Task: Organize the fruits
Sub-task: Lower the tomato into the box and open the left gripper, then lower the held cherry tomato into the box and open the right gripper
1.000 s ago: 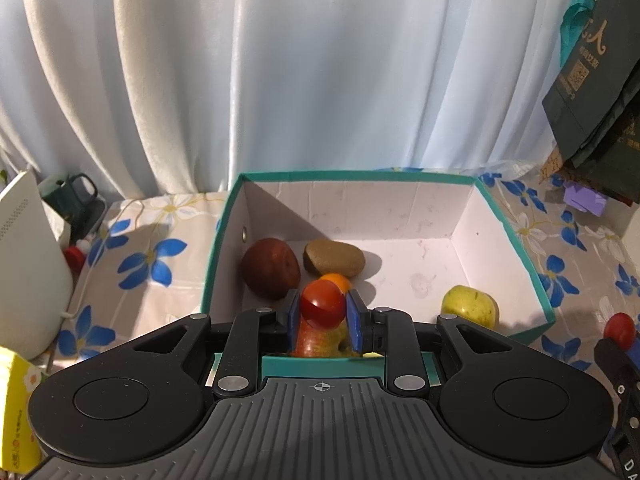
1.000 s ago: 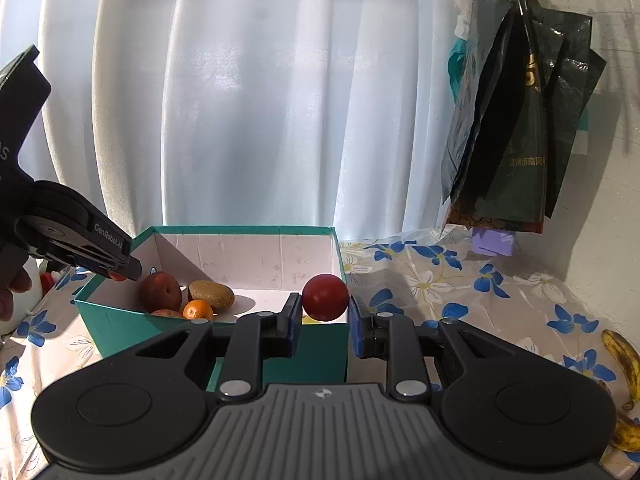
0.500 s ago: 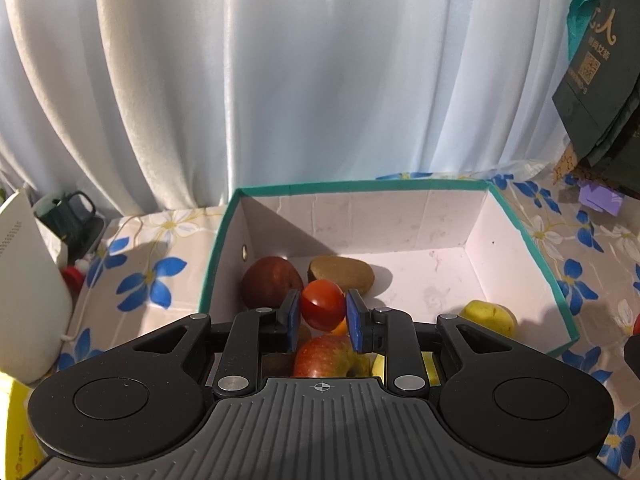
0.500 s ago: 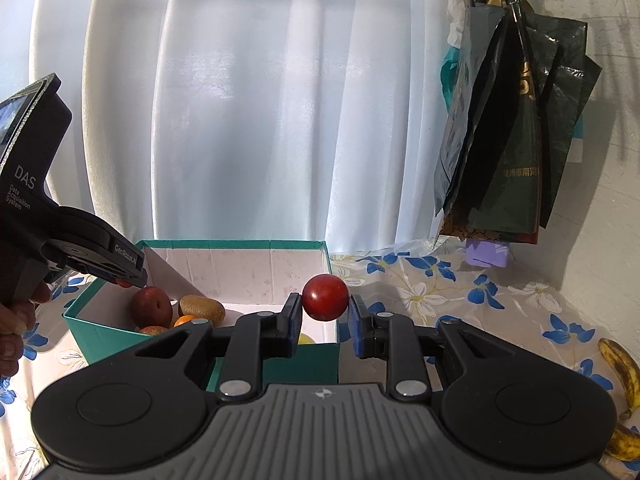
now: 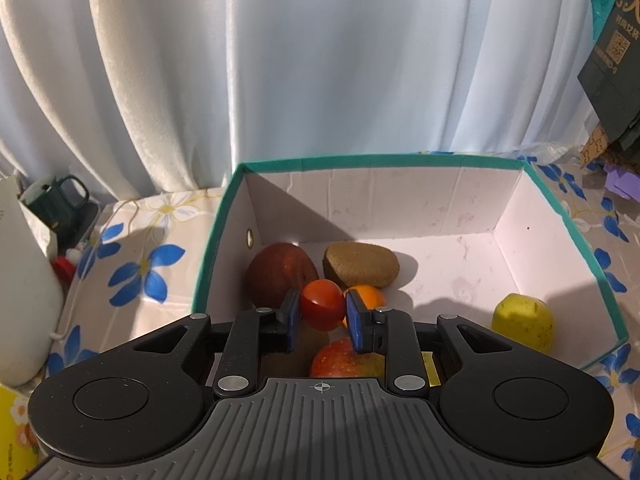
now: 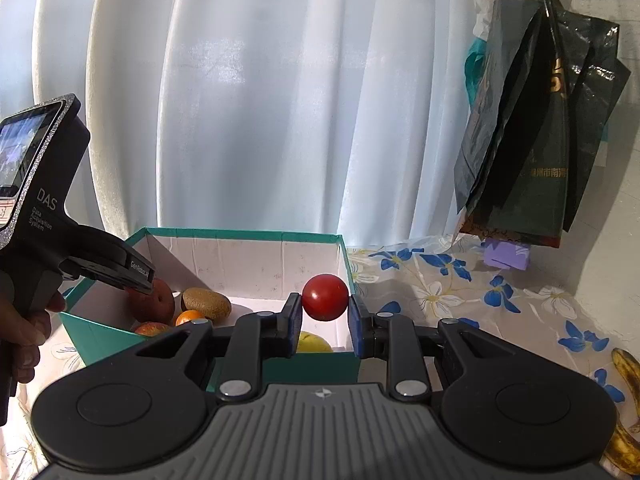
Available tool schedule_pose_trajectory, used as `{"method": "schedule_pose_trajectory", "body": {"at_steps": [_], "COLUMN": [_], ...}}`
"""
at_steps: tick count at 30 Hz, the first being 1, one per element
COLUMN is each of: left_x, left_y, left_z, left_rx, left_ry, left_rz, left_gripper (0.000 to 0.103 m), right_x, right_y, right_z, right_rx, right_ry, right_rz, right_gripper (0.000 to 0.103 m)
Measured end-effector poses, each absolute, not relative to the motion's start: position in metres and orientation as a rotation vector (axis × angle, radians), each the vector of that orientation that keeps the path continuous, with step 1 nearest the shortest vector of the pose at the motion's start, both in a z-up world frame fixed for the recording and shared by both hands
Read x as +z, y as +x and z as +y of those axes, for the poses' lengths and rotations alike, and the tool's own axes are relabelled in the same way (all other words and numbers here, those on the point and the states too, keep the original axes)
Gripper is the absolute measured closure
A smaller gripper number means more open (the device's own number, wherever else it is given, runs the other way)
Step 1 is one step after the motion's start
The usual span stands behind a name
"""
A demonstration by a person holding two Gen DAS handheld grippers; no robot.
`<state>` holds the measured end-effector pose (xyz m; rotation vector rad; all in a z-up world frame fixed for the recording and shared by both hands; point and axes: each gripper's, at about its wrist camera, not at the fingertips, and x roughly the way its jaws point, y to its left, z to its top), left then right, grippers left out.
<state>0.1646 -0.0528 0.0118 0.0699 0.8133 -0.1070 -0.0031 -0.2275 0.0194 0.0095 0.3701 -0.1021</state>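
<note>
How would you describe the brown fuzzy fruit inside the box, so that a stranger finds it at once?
Look into the teal-edged box in front of the white curtain. The kiwi lies near its back left corner, right of the dark red apple and behind the small orange. It alone is dull brown, oval and fuzzy; its neighbours are smooth and bright.

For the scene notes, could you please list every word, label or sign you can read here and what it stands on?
"DAS" and "Data Acquisition System": on the black handheld device.
Small white label on the left claw: blurred, starts "Gen".
Gold Chinese characters on the dark hanging bags: not clearly readable.
QR code and print on the dark bag: too small.
Device screen: unreadable.
</note>
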Motion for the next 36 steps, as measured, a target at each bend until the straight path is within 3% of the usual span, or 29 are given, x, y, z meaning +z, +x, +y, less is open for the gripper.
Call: {"method": "schedule_pose_trajectory", "body": {"at_steps": [7, 13, 15, 17, 19, 21, 23, 36], "left_x": [-0.004, -0.005, -0.006, -0.005, -0.001, 0.01, 0.024, 0.055], "left_y": [0.176, 0.177, 0.177, 0.175, 0.172, 0.162, 0.148, 0.106], "left_z": [-0.052, -0.055, -0.054, -0.052, -0.049, -0.043, -0.037, -0.003], "left_rx": [-0.11, -0.118, -0.119, -0.12, -0.126, -0.119, -0.113, -0.037], "left_ry": [0.067, 0.072, 0.068, 0.058, 0.041, 0.019, 0.006, -0.096], "left_rz": [0.847, 0.84, 0.841, 0.835, 0.83, 0.792, 0.728, 0.696], "left_gripper": [0.075, 0.067, 0.053, 0.05, 0.041, 0.014, 0.005, 0.001], "right_x": [0.018, 0.017, 0.016, 0.016, 0.016, 0.015, 0.014, 0.001], "right_y": [0.001, 0.001, 0.001, 0.001, 0.003, 0.004, 0.005, 0.021], "right_z": [-0.225, -0.226, -0.225, -0.225, -0.225, -0.226, -0.227, -0.22], "right_rx": [-0.102, -0.107, -0.106, -0.105, -0.105, -0.106, -0.105, -0.043], "right_ry": [0.004, 0.009, 0.008, 0.008, 0.008, 0.007, 0.006, -0.003], "right_rz": [0.378, 0.389, 0.39, 0.391, 0.392, 0.394, 0.396, 0.433], "right_gripper": [0.079, 0.079, 0.079, 0.079, 0.079, 0.079, 0.079, 0.079]}}
